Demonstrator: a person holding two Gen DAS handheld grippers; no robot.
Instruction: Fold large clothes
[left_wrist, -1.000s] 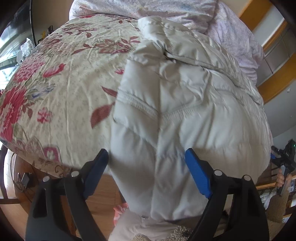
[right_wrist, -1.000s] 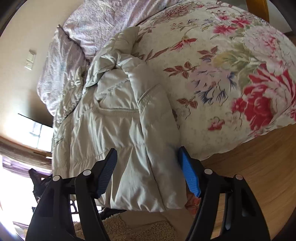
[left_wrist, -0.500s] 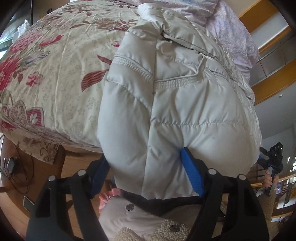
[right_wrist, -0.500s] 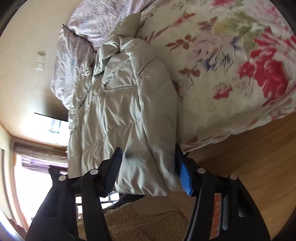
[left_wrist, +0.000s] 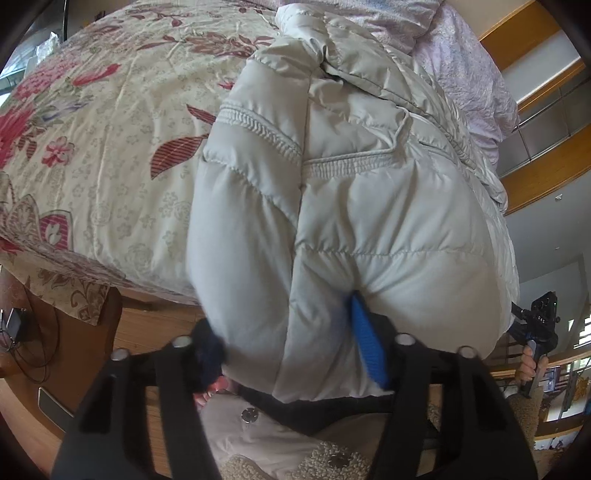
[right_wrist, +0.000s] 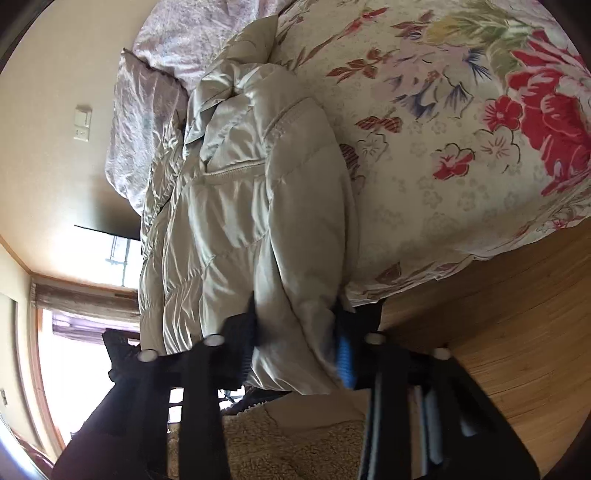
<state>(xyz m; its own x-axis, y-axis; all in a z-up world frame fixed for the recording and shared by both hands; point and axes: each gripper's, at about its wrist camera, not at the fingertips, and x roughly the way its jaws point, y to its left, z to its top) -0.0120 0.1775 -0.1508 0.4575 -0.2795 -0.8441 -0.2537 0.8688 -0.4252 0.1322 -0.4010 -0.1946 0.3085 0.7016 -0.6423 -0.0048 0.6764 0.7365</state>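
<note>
Evidently the grasping step of the fold is in hand: both claws are closing on the hem end of the puffy beige jacket (left_wrist: 369, 206), which lies lengthwise on the floral bedspread (left_wrist: 96, 155) with its bottom edge hanging over the near side of the bed. In the left wrist view the left claw (left_wrist: 291, 350) straddles the hem at 6 o'clock, padding bulging between its jaws and the blue pad sunk into the fabric. In the right wrist view the right claw (right_wrist: 299, 347) is pinching the jacket's right-hand edge, also at 6 o'clock, with fabric squeezed between the jaws. I judge the next move calls for a firm hold on both corners, then lifting the hem and carrying it towards the collar at 12 o'clock, keeping both hands level.
</note>
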